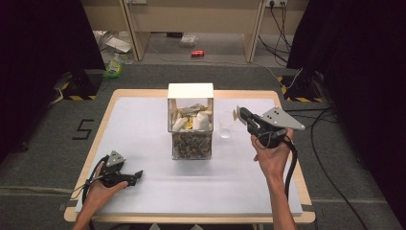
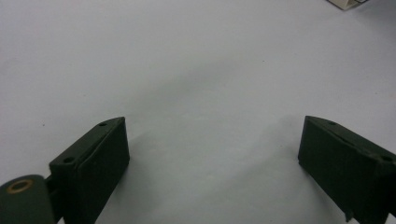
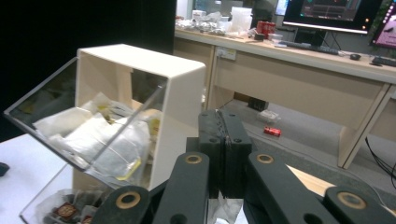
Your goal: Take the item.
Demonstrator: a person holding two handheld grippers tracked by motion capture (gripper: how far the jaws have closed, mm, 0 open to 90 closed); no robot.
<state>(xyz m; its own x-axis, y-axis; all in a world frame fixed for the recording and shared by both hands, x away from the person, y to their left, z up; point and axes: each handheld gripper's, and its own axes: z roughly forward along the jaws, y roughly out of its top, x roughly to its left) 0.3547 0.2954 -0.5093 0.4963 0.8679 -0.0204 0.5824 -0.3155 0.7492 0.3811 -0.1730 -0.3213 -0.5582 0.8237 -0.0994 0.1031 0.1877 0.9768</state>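
A two-tier dispenser box [image 1: 190, 91] with a white top and clear front stands mid-table; it also shows in the right gripper view [image 3: 140, 60]. White tea bags [image 1: 194, 120] [image 3: 102, 135] fill its upper tier, and dark sachets [image 1: 191, 144] the lower. A clear glass [image 1: 225, 126] stands just right of the box. My right gripper [image 1: 239, 114] [image 3: 226, 121] hovers above and right of the glass, shut on a tea bag [image 1: 235, 113] whose white body hangs below the jaws [image 3: 223, 206]. My left gripper [image 1: 139, 175] [image 2: 210, 128] rests open on the white mat, holding nothing.
The white mat [image 1: 143, 124] covers a wooden table [image 1: 107, 112]. On the floor beyond lie a red can [image 1: 197, 53] and a green bottle [image 1: 114, 68]. Black cables [image 1: 330, 143] run along the table's right side. Desks stand at the back.
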